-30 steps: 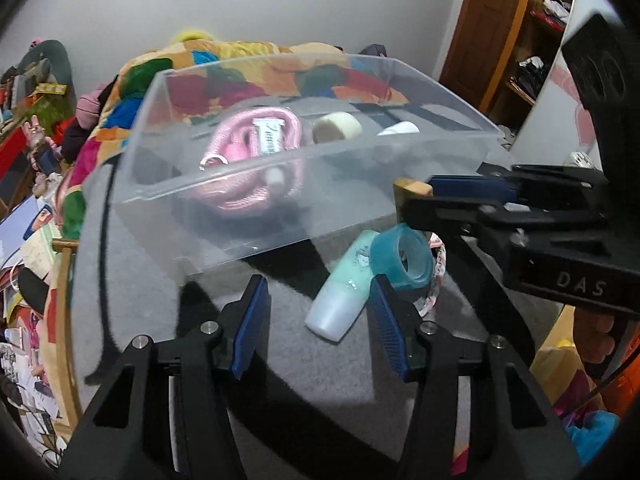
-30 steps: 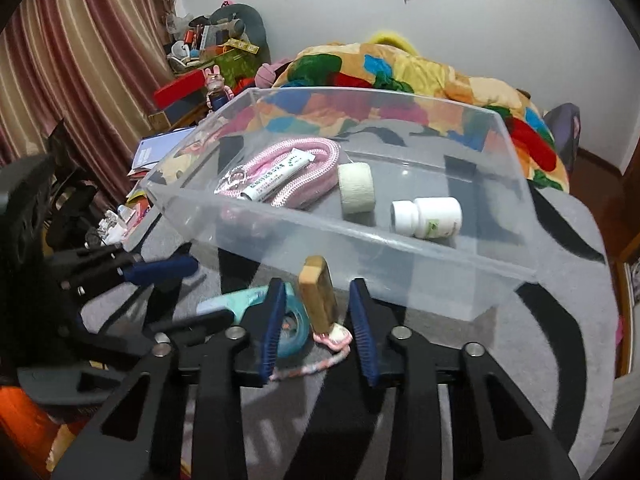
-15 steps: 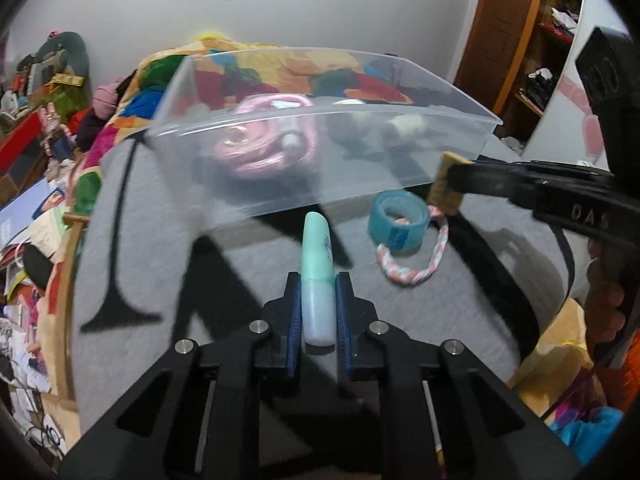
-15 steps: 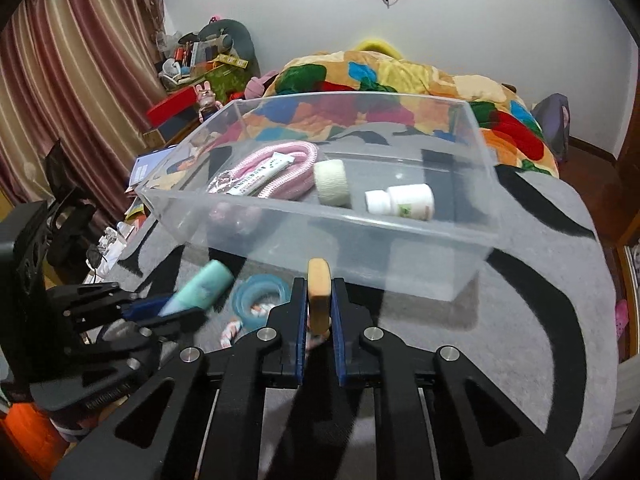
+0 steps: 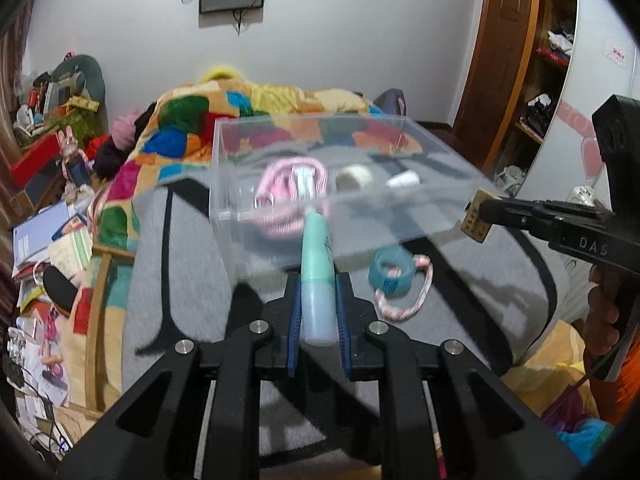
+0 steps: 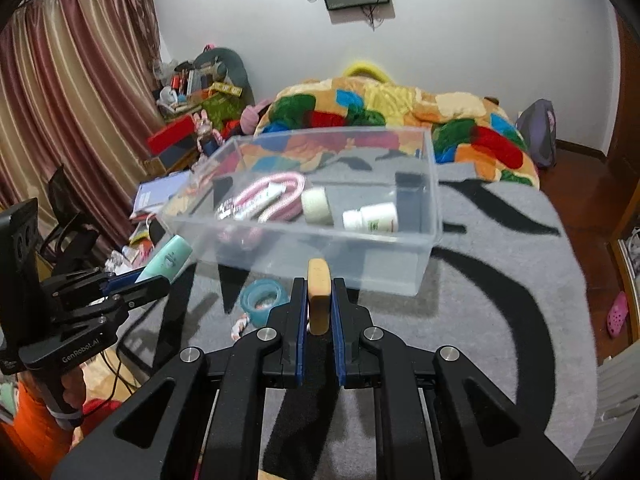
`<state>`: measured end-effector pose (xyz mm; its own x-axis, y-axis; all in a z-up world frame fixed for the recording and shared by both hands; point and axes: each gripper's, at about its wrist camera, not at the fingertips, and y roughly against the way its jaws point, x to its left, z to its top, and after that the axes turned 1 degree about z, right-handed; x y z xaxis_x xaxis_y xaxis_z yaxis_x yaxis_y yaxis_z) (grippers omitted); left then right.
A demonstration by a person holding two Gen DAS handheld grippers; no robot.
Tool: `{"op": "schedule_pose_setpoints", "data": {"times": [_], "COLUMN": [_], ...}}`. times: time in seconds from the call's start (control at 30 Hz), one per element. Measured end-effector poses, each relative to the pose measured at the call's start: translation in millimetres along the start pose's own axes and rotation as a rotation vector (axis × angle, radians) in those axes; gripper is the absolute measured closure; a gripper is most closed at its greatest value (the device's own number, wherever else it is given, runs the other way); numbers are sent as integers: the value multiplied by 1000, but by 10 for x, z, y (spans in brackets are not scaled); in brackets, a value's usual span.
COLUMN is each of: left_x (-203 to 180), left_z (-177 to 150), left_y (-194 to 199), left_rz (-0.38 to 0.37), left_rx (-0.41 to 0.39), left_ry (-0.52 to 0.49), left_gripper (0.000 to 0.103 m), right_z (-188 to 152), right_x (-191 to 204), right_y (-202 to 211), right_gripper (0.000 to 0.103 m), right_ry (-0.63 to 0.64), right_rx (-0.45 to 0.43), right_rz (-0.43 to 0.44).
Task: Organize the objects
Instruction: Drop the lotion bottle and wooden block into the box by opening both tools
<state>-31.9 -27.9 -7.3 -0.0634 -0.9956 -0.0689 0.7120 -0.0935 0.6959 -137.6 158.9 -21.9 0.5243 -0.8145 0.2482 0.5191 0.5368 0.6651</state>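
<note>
Two grippers, both loaded. Our left gripper [image 5: 318,312], bottom centre of its view, is clamped on a mint tube [image 5: 318,276] pointing up at the clear bin [image 5: 436,216] mid-frame. Our right gripper [image 6: 319,316] pinches a tan block [image 6: 319,300], bin's front wall just above. Inside the bin: pink rope [image 6: 276,196], tape roll [image 6: 317,205], white bottle [image 6: 372,218]. Teal tape ring [image 6: 264,296] sits on the grey rug [image 6: 500,280], lower left of the bin.

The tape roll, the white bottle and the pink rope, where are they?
tape roll [image 6: 264,301], right wrist view, on its blue side wall.
white bottle [image 6: 372,218], right wrist view, on its body, lying in the clear box.
pink rope [image 6: 276,196], right wrist view, on the coiled strands in the box.
</note>
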Motion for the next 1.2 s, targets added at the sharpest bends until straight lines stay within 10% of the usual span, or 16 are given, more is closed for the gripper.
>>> {"op": "schedule_pose_setpoints", "data": {"times": [0.47,1.2], "left_x": [21,-127], "left_z": [706,715], "left_y": [-284,-775], "left_rz": [-54,-79], "left_rx": [-53,62], "left_ry": [28,-16], "left_gripper": [87,87], "right_z": [579,549], "right_x": [138,-121], "right_y": [39,-740], "right_gripper": [93,92], "right_ry": [38,-3], "right_rx": [-125,101], "right_rz": [-22,-6]}}
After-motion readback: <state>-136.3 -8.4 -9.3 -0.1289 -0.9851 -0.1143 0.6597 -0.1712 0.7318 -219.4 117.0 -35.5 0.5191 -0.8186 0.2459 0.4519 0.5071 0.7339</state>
